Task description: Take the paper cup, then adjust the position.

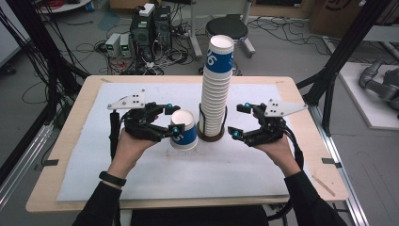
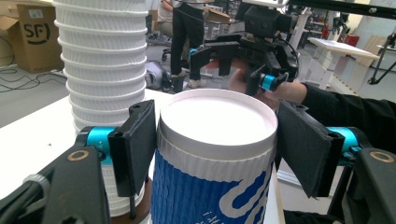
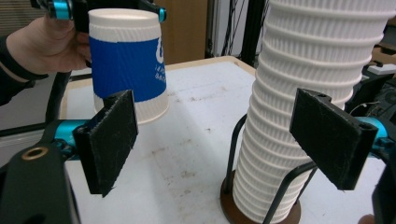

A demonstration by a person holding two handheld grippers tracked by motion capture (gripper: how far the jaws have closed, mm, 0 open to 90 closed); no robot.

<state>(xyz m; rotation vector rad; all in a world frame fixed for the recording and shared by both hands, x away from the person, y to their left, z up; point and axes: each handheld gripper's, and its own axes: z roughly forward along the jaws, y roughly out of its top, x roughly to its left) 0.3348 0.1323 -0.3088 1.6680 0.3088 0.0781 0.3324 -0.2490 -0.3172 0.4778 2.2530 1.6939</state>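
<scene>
A tall stack of upside-down white ribbed paper cups (image 1: 215,94) stands in a wire holder with a brown base (image 1: 210,136) at mid-table; it is also close up in the left gripper view (image 2: 105,70) and the right gripper view (image 3: 303,70). Just left of it a single blue-and-white paper cup (image 1: 184,132) rests upside down on the mat. My left gripper (image 1: 171,117) is shut on this cup (image 2: 215,121), its pads pressed to the sides near the upturned base. My right gripper (image 1: 239,120) is open just right of the stack, with nothing between its pads (image 3: 219,140).
A white mat (image 1: 141,174) covers the wooden table (image 1: 80,122). Beyond the far edge are a black stool (image 1: 227,28), computers and cables (image 1: 146,33) on the floor. Black frame posts (image 1: 339,56) rise at the right. A person (image 2: 187,37) stands in the background.
</scene>
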